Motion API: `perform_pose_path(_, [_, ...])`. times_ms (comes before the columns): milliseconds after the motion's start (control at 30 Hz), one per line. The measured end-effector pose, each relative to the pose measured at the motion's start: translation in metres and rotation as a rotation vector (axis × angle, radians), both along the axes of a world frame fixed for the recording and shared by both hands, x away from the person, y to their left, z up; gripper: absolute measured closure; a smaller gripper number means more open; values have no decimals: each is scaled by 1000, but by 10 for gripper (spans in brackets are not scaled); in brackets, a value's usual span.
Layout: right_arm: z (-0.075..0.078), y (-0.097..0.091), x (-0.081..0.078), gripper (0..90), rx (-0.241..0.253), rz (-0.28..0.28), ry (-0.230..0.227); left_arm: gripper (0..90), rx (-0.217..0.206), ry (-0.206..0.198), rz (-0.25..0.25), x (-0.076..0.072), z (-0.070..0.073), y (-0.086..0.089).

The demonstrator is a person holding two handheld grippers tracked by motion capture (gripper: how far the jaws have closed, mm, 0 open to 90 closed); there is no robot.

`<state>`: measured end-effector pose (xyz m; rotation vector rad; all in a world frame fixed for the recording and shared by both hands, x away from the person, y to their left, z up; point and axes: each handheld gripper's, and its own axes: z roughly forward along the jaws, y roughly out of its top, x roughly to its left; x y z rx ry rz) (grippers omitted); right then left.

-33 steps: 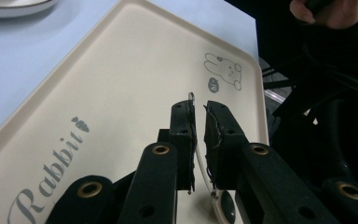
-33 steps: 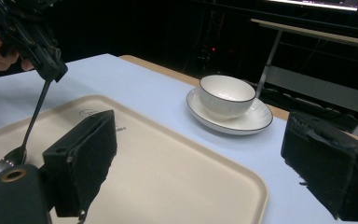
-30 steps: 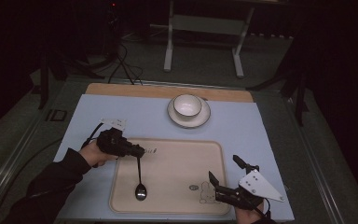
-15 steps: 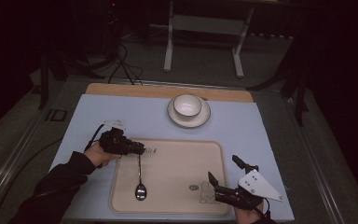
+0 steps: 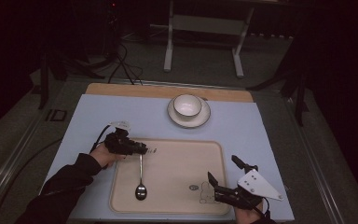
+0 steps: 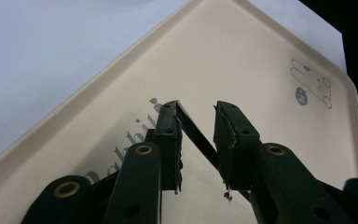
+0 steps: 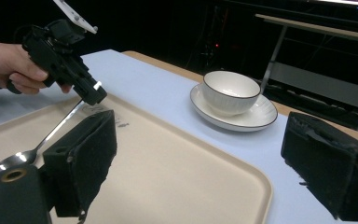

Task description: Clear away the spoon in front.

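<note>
A metal spoon [image 5: 141, 179] lies on the cream tray [image 5: 182, 163], bowl toward me. Its handle [image 6: 198, 135] runs slantwise between the jaws of my left gripper [image 5: 142, 149], low over the tray's far left corner. Those jaws have just been opening. In the left gripper view [image 6: 196, 109] a gap shows between the pads and the thin handle crosses it. The right gripper view shows the left gripper [image 7: 93, 95] at the handle's end, the spoon [image 7: 42, 144] resting on the tray [image 7: 168, 172]. My right gripper [image 5: 221, 167] stands open and empty [image 7: 205, 158] over the tray's near right corner.
A white cup [image 5: 188, 105] sits on a saucer [image 5: 200, 119] behind the tray on the pale blue mat [image 5: 98, 116]; both appear in the right gripper view as cup [image 7: 230, 91] and saucer [image 7: 256, 116]. A rabbit print [image 6: 312, 84] marks the tray's corner.
My left gripper has sunk a little toward the tray and edged right, the spoon's handle with it. The spoon's bowl stays on the tray. The right gripper has kept still.
</note>
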<state>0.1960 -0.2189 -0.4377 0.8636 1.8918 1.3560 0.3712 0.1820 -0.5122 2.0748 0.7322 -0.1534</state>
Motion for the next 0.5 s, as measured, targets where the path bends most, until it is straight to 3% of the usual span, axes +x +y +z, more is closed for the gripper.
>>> perform_pose_path(500, [-1, 1, 1, 103, -3, 6, 11, 713, 43, 36, 91, 8, -18, -5])
